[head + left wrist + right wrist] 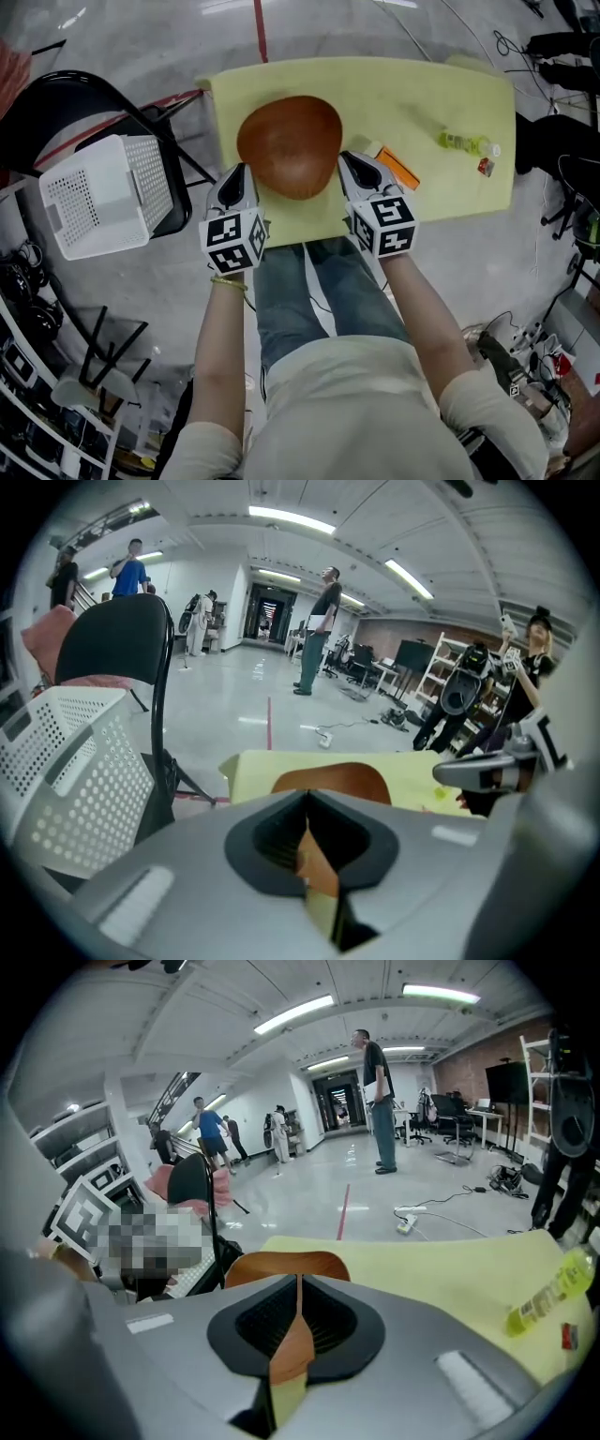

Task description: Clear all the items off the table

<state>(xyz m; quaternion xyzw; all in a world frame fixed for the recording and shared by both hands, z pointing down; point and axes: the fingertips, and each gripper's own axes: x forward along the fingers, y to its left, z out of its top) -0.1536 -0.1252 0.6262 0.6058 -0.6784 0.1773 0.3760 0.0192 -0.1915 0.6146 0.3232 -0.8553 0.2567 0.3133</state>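
Observation:
A brown wooden bowl (pixel 289 145) sits on the yellow-green table (pixel 422 103), near its front left. My left gripper (pixel 244 171) is at the bowl's left rim and my right gripper (pixel 345 159) at its right rim, one on each side. Both have their jaws together, and nothing shows clamped between them. In the left gripper view the bowl (pixel 330 780) lies just beyond the left gripper (pixel 307 803); bowl and table show through its thin slit. The right gripper view shows the same bowl (pixel 281 1265) past the right gripper (pixel 299 1286). Whether the tips touch the rim is unclear.
An orange box (pixel 398 167), a yellow-green bottle (pixel 466 143) and a small red item (pixel 485 167) lie on the table's right half. A white perforated basket (pixel 103 195) rests on a black chair (pixel 84 94) to the left. People stand far off on the floor.

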